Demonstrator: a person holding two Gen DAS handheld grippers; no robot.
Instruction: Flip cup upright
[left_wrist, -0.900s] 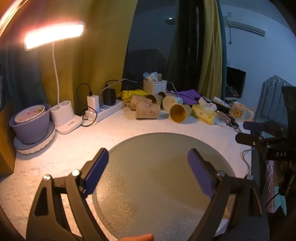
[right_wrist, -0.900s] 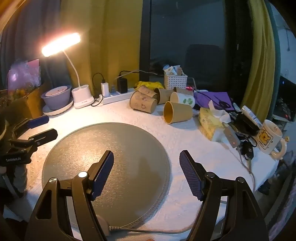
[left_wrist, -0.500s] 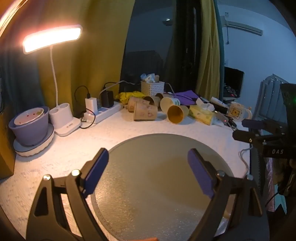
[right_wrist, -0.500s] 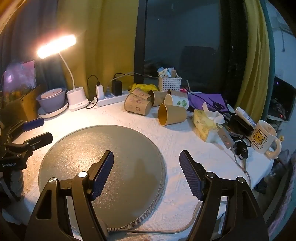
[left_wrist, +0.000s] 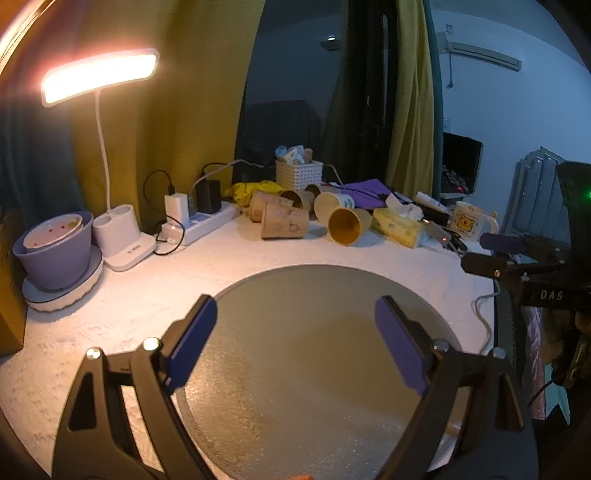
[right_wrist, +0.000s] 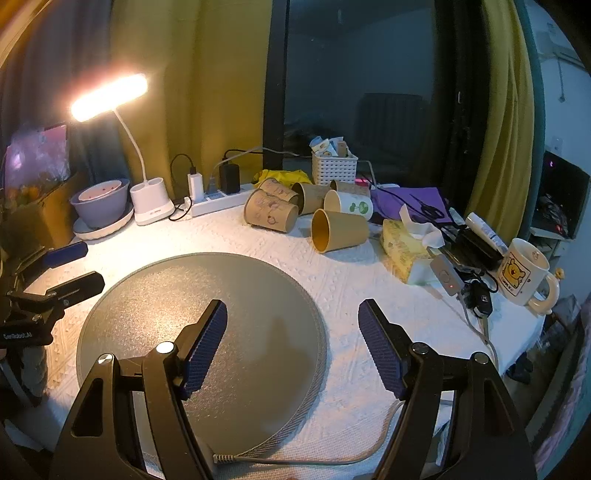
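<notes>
Several paper cups lie on their sides in a cluster at the back of the table. A plain brown cup (right_wrist: 339, 230) (left_wrist: 348, 225) lies nearest, its mouth toward me. A printed brown cup (right_wrist: 271, 216) (left_wrist: 284, 225) lies left of it, and a white cup with green print (right_wrist: 349, 206) lies behind. My left gripper (left_wrist: 295, 334) is open and empty above the round grey mat (left_wrist: 314, 302). My right gripper (right_wrist: 293, 334) is open and empty over the mat's right edge (right_wrist: 303, 295). Both are well short of the cups.
A lit desk lamp (right_wrist: 151, 201), a purple bowl (right_wrist: 101, 205) and a power strip (right_wrist: 218, 201) stand at the back left. A white basket (right_wrist: 334, 166), a tissue pack (right_wrist: 406, 249), a remote, keys and a bear mug (right_wrist: 522, 277) crowd the right. A cable (right_wrist: 314, 459) runs from the mat.
Both grippers have drawn back and risen slightly, so the cups sit a little farther and lower in view. Both stay open and empty.
</notes>
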